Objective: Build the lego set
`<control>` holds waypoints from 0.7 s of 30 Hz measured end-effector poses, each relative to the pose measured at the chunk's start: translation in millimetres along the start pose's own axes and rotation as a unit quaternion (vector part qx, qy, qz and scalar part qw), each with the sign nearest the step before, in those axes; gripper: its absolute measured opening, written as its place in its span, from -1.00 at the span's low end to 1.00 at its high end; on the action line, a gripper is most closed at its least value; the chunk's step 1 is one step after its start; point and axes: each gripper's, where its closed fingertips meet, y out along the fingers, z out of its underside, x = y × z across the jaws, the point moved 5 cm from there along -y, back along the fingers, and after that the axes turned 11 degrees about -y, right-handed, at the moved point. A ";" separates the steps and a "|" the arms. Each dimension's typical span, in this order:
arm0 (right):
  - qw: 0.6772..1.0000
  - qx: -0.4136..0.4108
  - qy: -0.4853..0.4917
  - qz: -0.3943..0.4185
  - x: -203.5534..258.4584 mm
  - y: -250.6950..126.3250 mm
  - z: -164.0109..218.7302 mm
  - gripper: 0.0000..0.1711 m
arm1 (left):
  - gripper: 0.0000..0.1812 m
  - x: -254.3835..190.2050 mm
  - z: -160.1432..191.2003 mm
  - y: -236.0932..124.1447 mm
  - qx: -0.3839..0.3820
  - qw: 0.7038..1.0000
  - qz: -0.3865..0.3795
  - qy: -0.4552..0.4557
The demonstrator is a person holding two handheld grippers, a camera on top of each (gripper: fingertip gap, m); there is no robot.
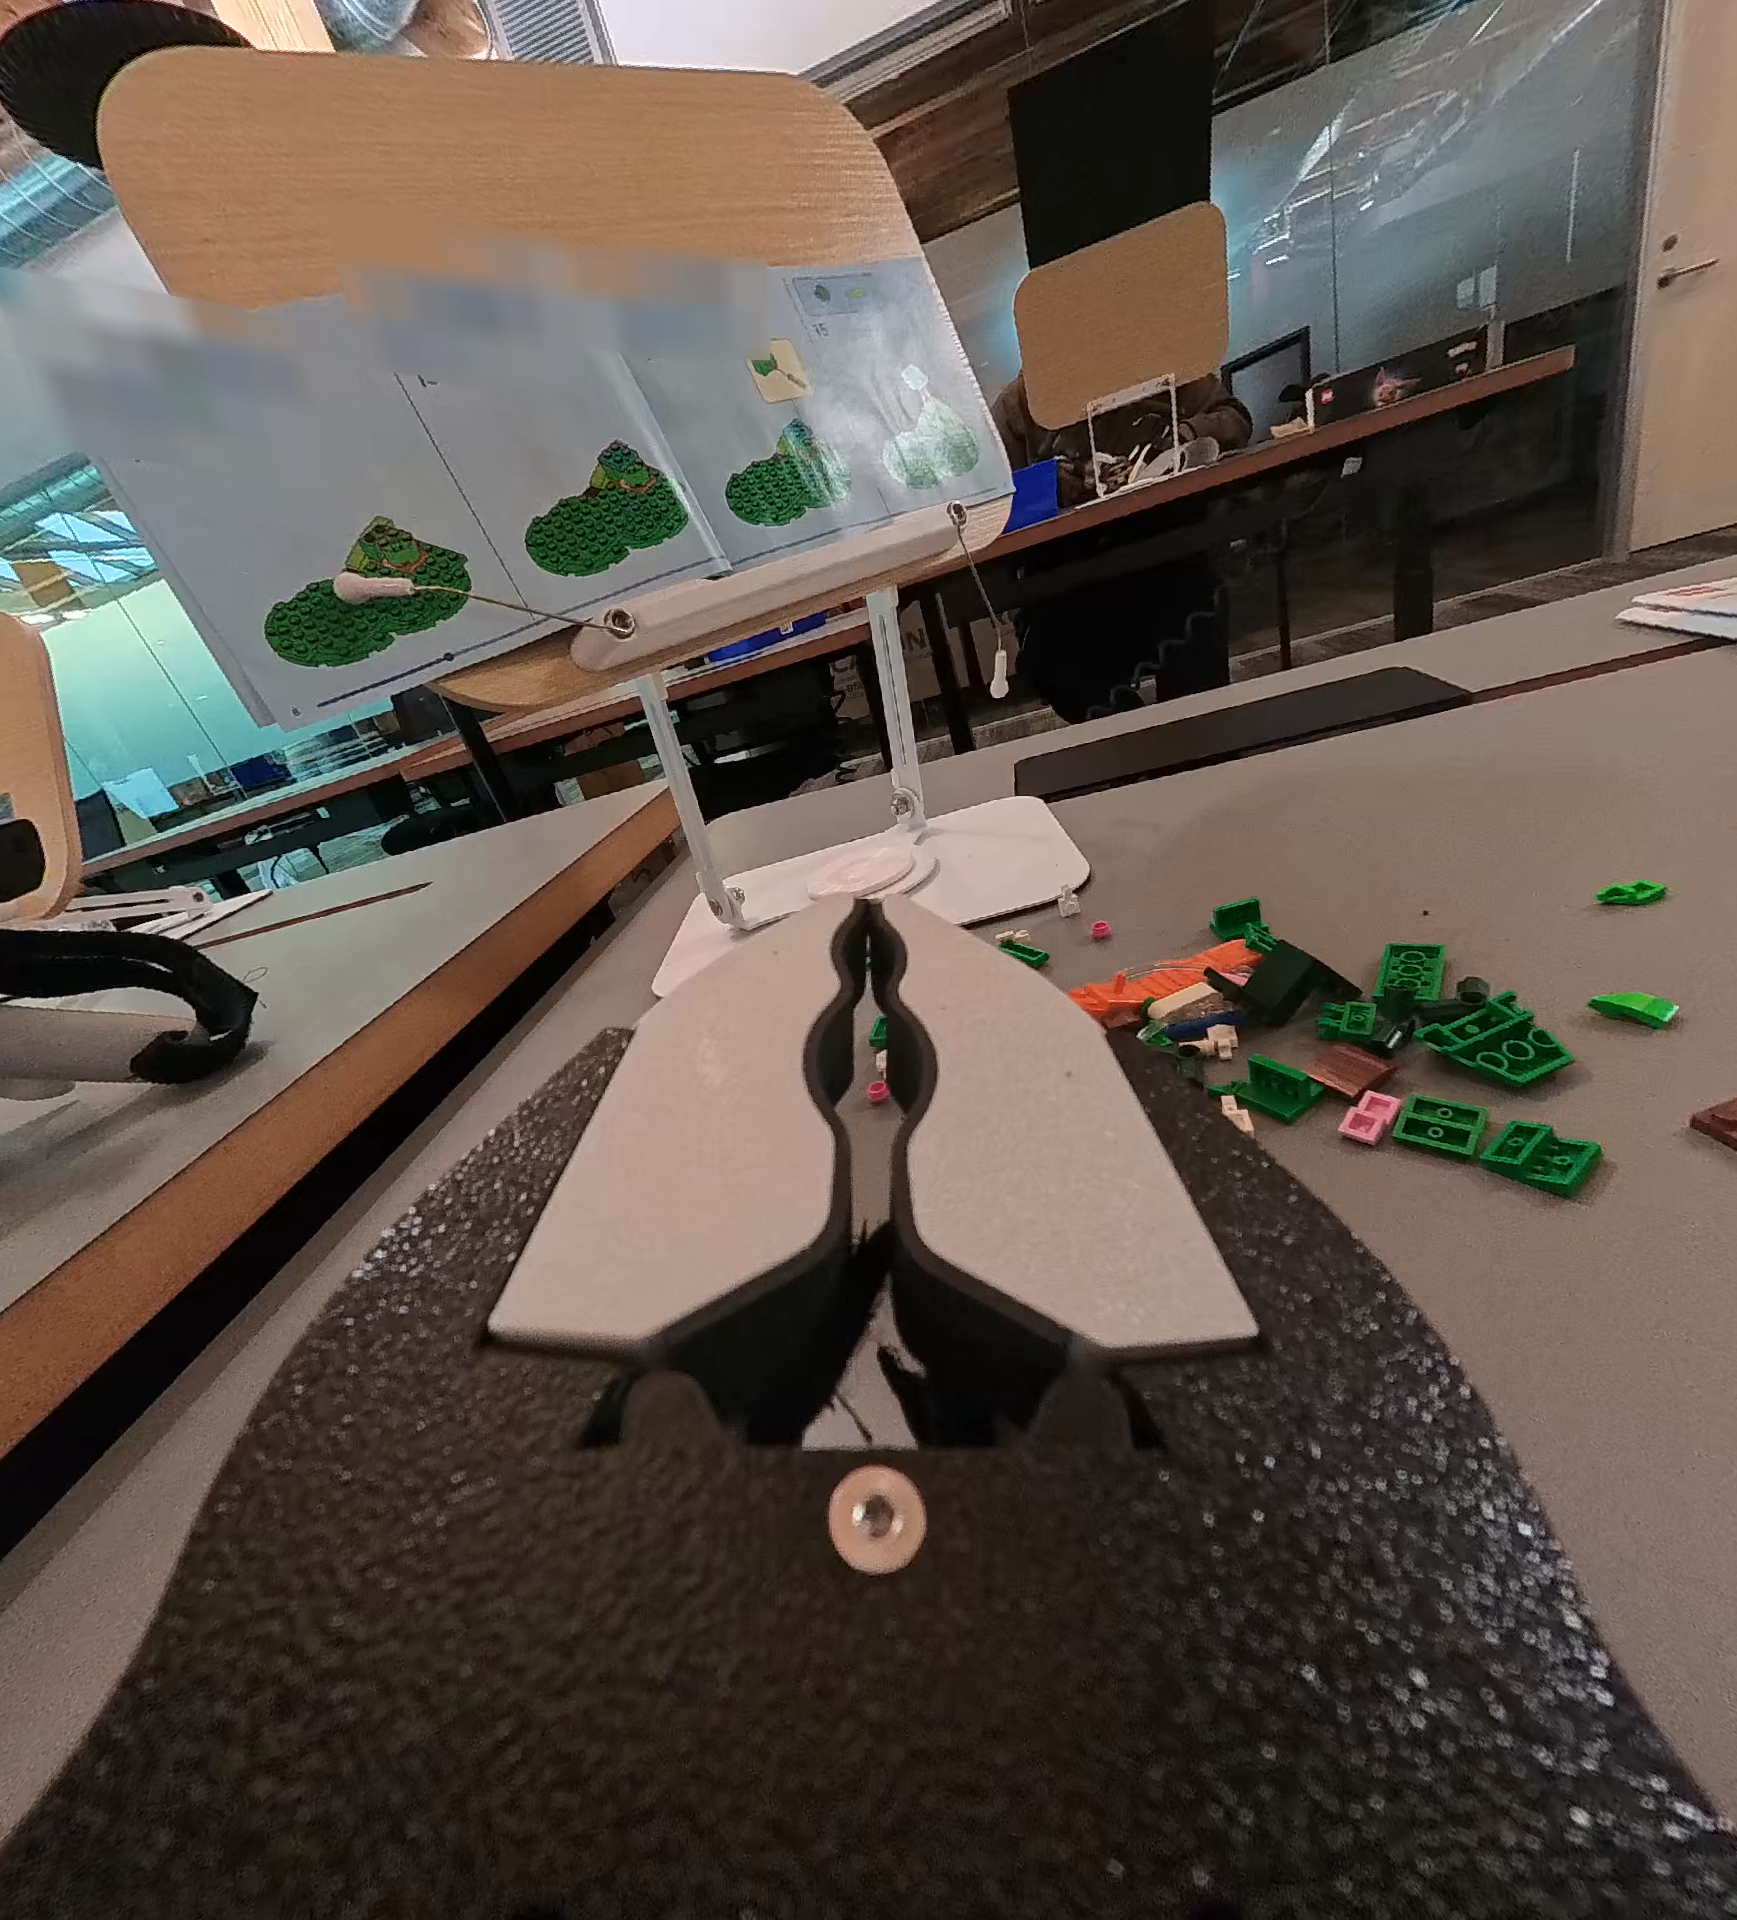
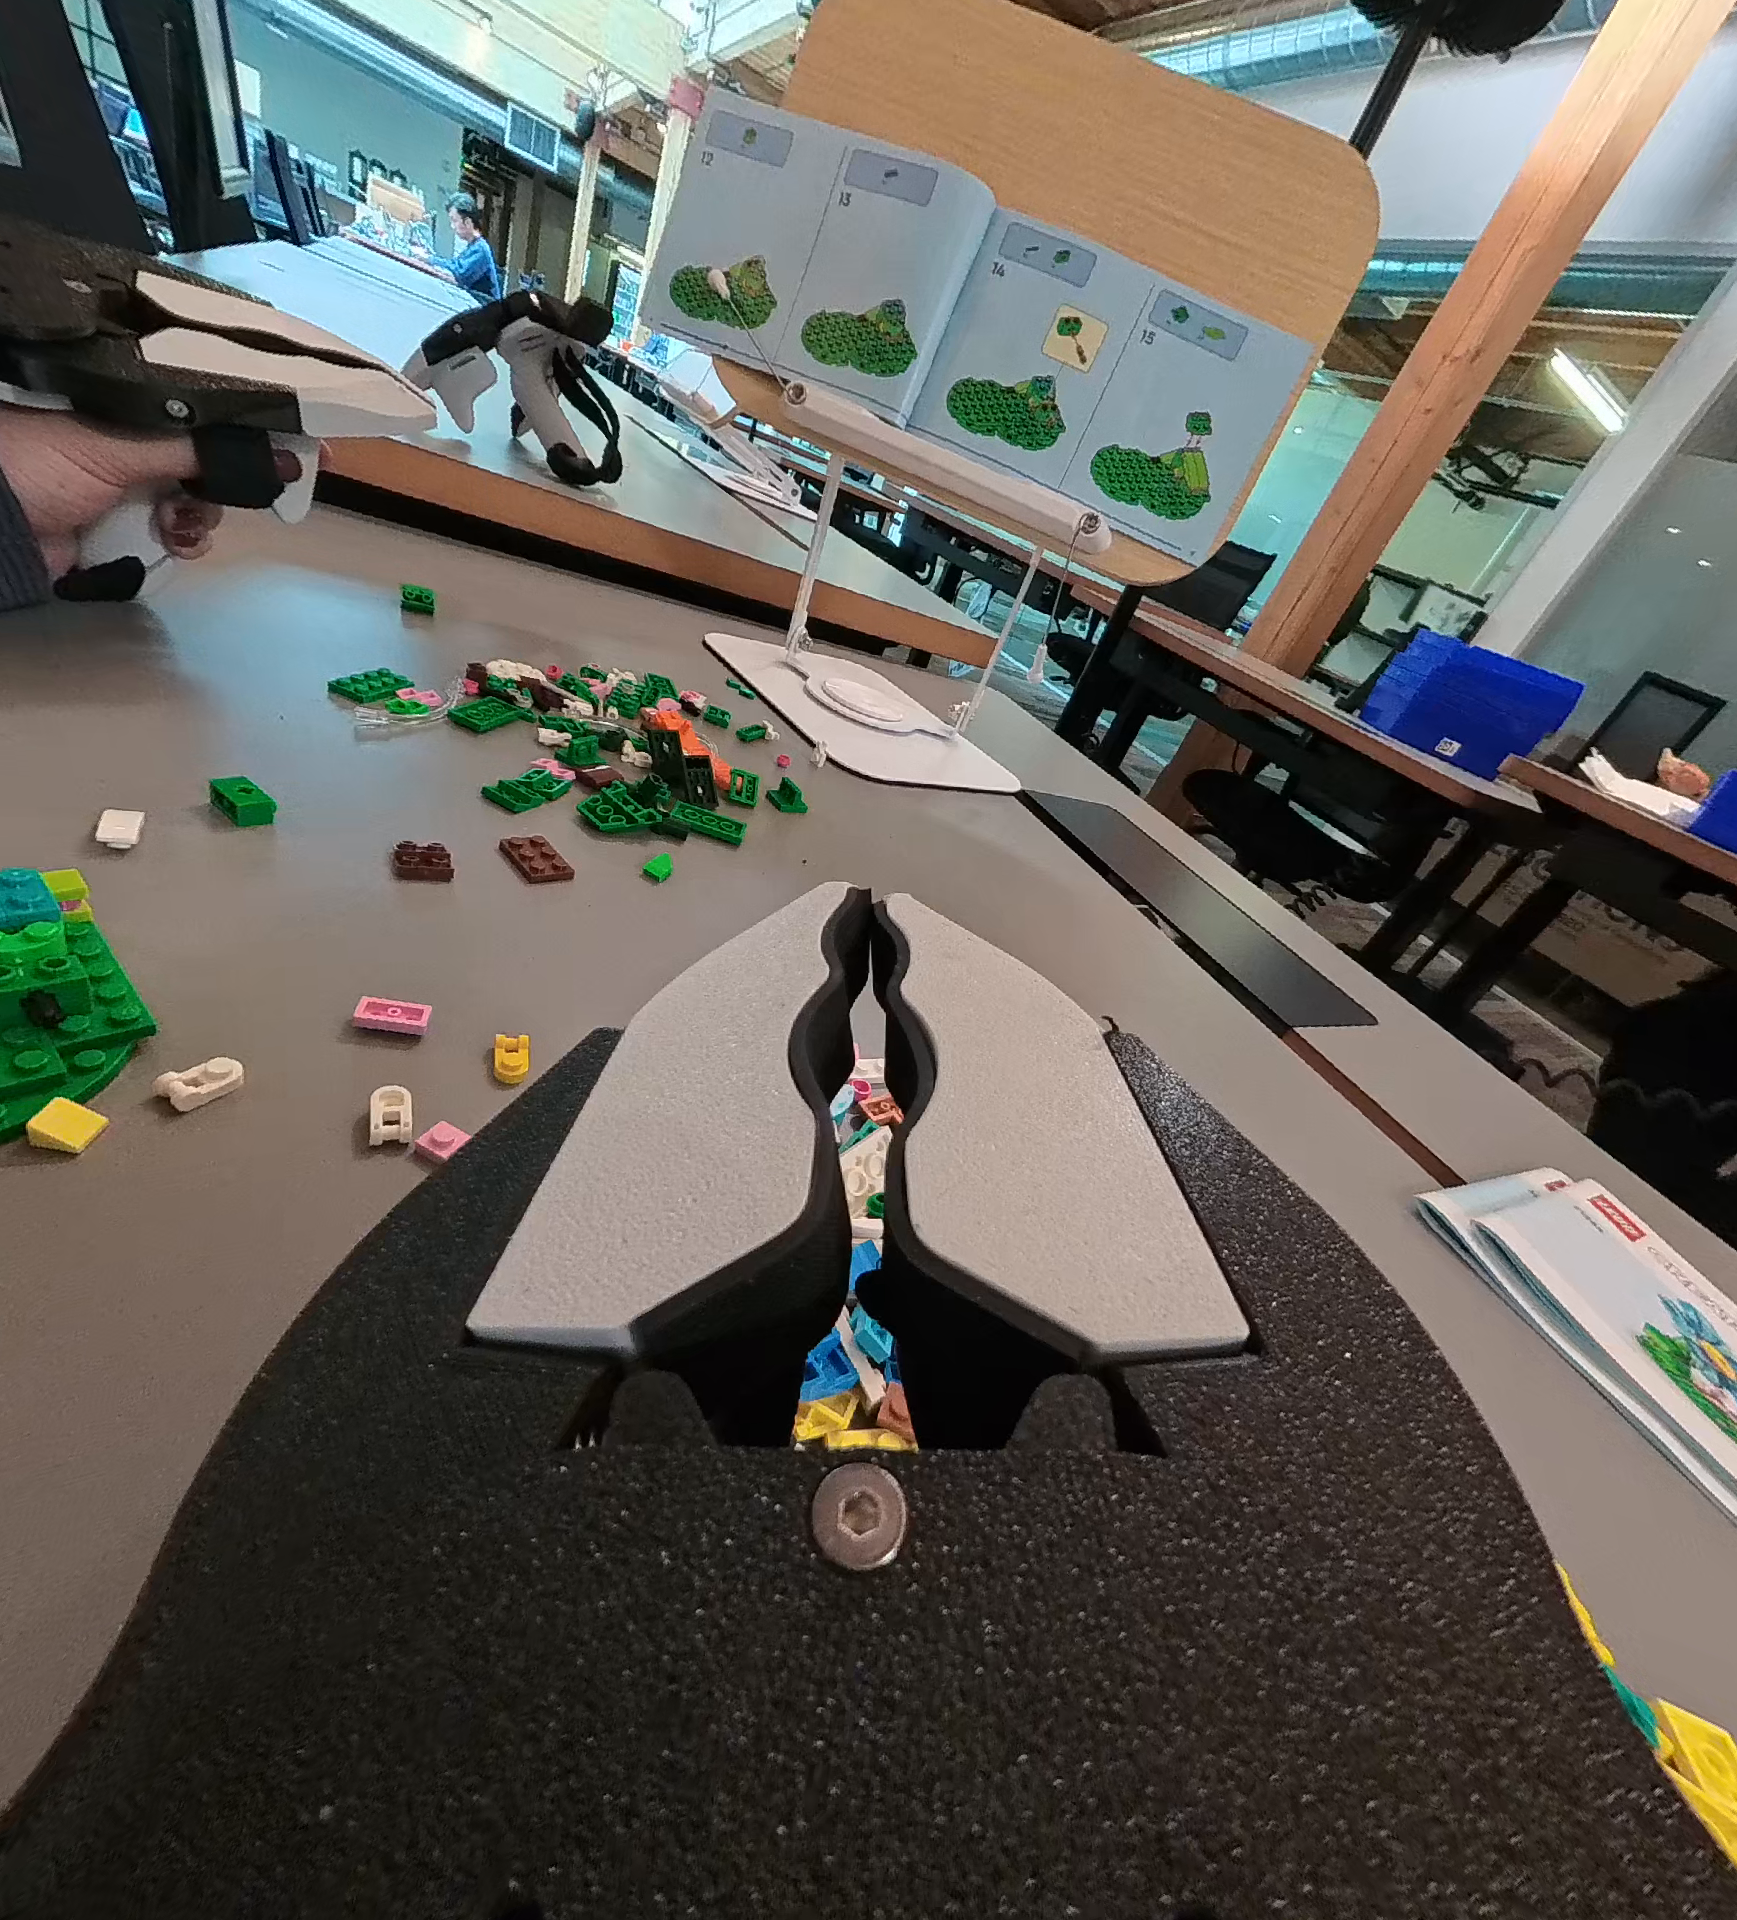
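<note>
My left gripper (image 1: 866, 914) is shut and empty, held above the grey table and pointing at the foot of the instruction stand (image 1: 869, 862). It also shows at the upper left of the right wrist view (image 2: 417, 410), held in a hand. My right gripper (image 2: 869, 902) is shut and empty, above a heap of small blue, white and yellow pieces (image 2: 859, 1351). The partly built green lego model (image 2: 7, 1013) sits on the table at the left. A pile of loose green, brown and orange bricks (image 2: 625, 753) lies near the stand; it also shows in the left wrist view (image 1: 1363, 1039).
An open instruction booklet (image 2: 968, 322) rests on the wooden stand. Folded booklets (image 2: 1664, 1340) lie at the table's right edge. Loose pink, yellow and white pieces (image 2: 391, 1015) are scattered near the model. Two spare grippers (image 2: 531, 364) stand on the neighbouring table. A person sits at a far desk.
</note>
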 end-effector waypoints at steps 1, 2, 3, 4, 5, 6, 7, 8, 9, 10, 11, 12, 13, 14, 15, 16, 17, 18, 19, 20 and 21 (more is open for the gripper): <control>1.000 0.000 0.000 0.000 -0.1 -0.3 -0.1 -1.00 | -1.00 0.0 0.1 0.0 0.000 1.000 0.000 0.000; 1.000 0.000 0.000 0.000 0.4 -1.0 0.0 -1.00 | -1.00 -0.1 0.0 0.0 0.000 1.000 0.001 0.000; 1.000 0.001 0.000 0.000 0.9 -1.7 0.1 -1.00 | -1.00 -0.1 0.0 0.1 0.000 1.000 0.001 0.000; 1.000 0.001 0.000 0.000 1.3 -2.6 0.2 -1.00 | -1.00 -0.2 0.0 0.1 0.000 1.000 0.002 0.000; 1.000 0.002 0.000 -0.001 1.5 -3.5 0.4 -1.00 | -1.00 -0.3 0.0 0.2 0.000 1.000 0.002 0.000; 1.000 0.002 0.000 -0.001 1.7 -4.3 0.5 -1.00 | -1.00 -0.5 0.1 0.2 0.000 1.000 0.002 0.001; 1.000 0.002 0.000 -0.001 1.9 -5.3 0.8 -1.00 | -1.00 -0.6 0.1 0.2 0.000 1.000 0.003 0.001; 1.000 0.002 0.000 -0.001 1.9 -6.4 1.3 -1.00 | -1.00 -0.8 0.1 0.3 0.000 1.000 0.003 0.001; 1.000 0.003 0.001 -0.001 1.8 -7.2 1.7 -1.00 | -1.00 -1.0 0.3 0.4 0.001 1.000 0.004 0.002; 1.000 0.003 0.001 -0.001 2.0 -8.1 1.8 -1.00 | -1.00 -1.2 0.3 0.4 0.001 1.000 0.005 0.003; 1.000 0.003 0.001 -0.001 2.5 -8.9 2.1 -1.00 | -1.00 -1.3 0.2 0.4 0.001 1.000 0.005 0.003; 1.000 0.004 0.001 -0.001 2.6 -9.6 2.4 -1.00 | -1.00 -1.5 0.3 0.5 0.001 1.000 0.005 0.004; 1.000 0.004 0.001 -0.001 2.6 -10.4 2.6 -1.00 | -1.00 -1.6 0.3 0.5 0.001 1.000 0.006 0.004; 1.000 0.004 0.001 -0.001 2.7 -11.3 2.7 -1.00 | -1.00 -1.5 0.3 0.5 0.001 1.000 0.006 0.004; 1.000 0.004 0.001 -0.001 3.0 -12.2 2.9 -1.00 | -1.00 -1.5 0.2 0.4 0.001 1.000 0.006 0.004; 1.000 0.004 0.002 -0.001 3.2 -12.9 2.8 -1.00 | -1.00 -1.4 0.2 0.4 0.001 1.000 0.006 0.004; 1.000 0.004 0.002 -0.001 3.4 -13.7 2.9 -1.00 | -1.00 -1.4 0.2 0.5 0.001 1.000 0.006 0.003; 1.000 0.004 0.002 -0.001 3.4 -14.7 3.0 -1.00 | -1.00 -1.4 0.2 0.5 0.001 1.000 0.006 0.004; 1.000 0.005 0.002 -0.001 3.5 -15.5 3.1 -1.00 | -1.00 -1.5 0.2 0.5 0.001 1.000 0.006 0.004; 1.000 0.005 0.002 -0.001 3.3 -15.9 3.3 -1.00 | -1.00 -1.7 0.2 0.6 0.001 1.000 0.007 0.004; 1.000 0.005 0.002 -0.001 3.4 -16.3 3.4 -1.00 | -1.00 -1.8 0.2 0.5 0.001 1.000 0.007 0.005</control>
